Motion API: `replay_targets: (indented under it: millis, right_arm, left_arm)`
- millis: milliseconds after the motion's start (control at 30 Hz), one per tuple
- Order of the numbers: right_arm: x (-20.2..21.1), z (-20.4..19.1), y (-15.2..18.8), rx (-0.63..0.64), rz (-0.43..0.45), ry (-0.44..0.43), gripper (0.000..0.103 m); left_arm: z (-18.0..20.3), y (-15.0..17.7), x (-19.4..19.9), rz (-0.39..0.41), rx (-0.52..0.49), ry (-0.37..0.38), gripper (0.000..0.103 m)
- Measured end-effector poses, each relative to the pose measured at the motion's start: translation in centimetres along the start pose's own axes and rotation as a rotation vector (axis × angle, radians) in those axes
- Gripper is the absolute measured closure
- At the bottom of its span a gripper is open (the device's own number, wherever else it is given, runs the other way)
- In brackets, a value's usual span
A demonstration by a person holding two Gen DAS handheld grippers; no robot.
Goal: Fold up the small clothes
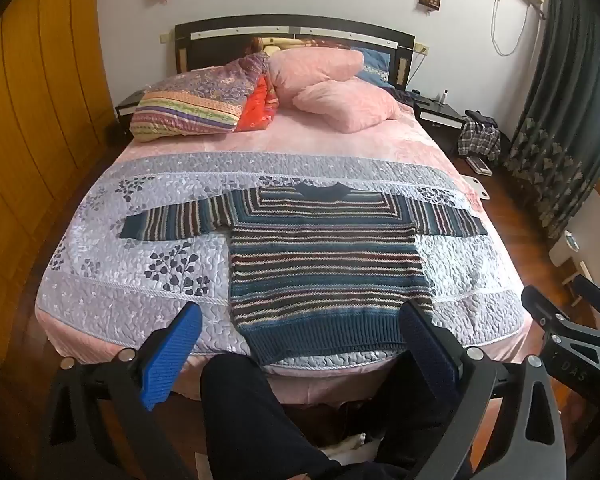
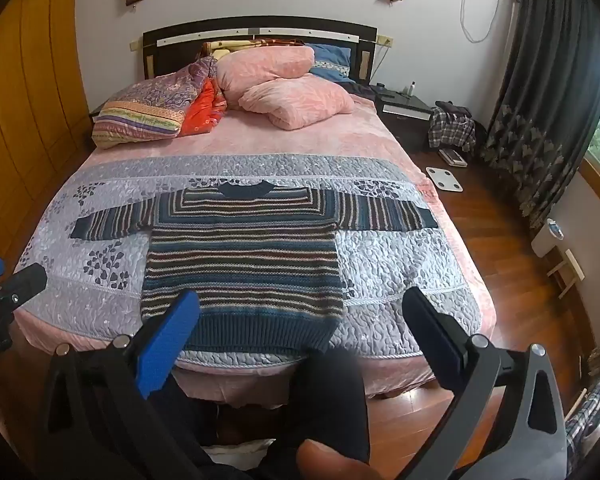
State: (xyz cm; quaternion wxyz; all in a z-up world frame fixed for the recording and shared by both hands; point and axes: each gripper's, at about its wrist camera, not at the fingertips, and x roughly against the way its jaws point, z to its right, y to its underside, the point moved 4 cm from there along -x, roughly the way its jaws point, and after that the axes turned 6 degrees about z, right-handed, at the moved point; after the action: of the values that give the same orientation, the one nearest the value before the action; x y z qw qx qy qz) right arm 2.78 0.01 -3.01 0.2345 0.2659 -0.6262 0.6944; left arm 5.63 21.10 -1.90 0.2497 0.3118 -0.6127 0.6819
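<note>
Lying flat mid-frame on the bed (image 1: 100, 280), the sweater (image 1: 324, 264) is unfolded — left gripper (image 1: 300, 344) and right gripper (image 2: 300, 332) wide, empty.

Left gripper (image 1: 300, 344) jaws spread wide, held level; right gripper (image 2: 304, 340) likewise agape, alongside

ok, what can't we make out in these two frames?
- Striped sweater hem: in the left wrist view, one corner sits behind the left hand-held gripper finger; the right wrist view has the other behind the right hand-held gripper.
- Nightstand items: too small.
- Sweater underside: hidden.
</note>
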Motion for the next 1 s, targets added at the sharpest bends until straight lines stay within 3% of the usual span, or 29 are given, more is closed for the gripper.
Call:
replay_targets:
  millis: [1000]
  right_arm:
    - [-0.12,-0.28,0.55,-0.004,0.014,-0.002,0.003]
  left_arm:
    - [-0.17,0.12,0.33,0.002,-0.001,-0.006,0.004]
